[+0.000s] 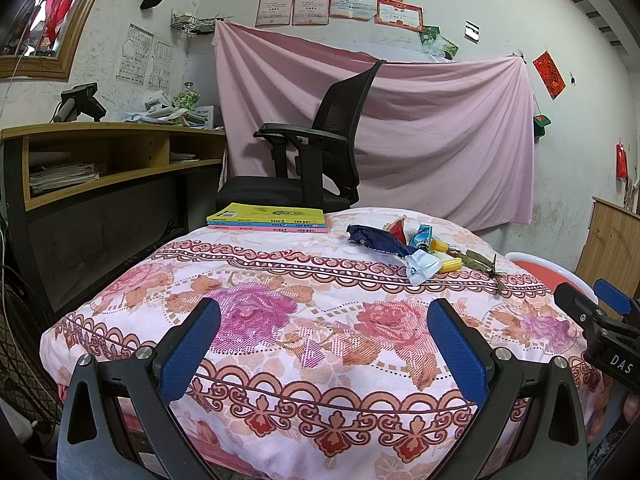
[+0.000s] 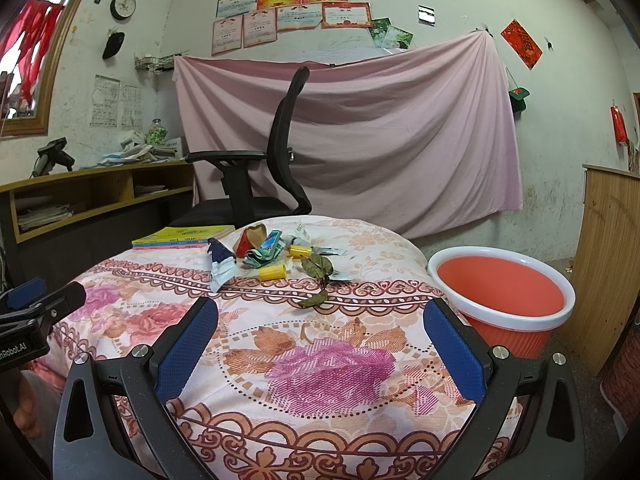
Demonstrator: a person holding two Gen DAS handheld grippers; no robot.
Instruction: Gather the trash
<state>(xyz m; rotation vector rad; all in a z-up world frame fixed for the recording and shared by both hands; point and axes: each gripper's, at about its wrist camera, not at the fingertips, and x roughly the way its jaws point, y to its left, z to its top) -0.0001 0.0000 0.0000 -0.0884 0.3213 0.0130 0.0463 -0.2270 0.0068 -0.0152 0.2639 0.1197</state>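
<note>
Hovering wide-jawed and empty, the left gripper [image 1: 324,344] and right gripper [image 2: 320,344] are risking scattering the loose trash pile [image 2: 276,254] off the bench [image 2: 360,360], missing the red bin [image 2: 500,292].

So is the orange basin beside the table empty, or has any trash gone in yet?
Empty as far as visible: the orange basin shows only bare interior, and the trash pile sits on the tablecloth.
</note>
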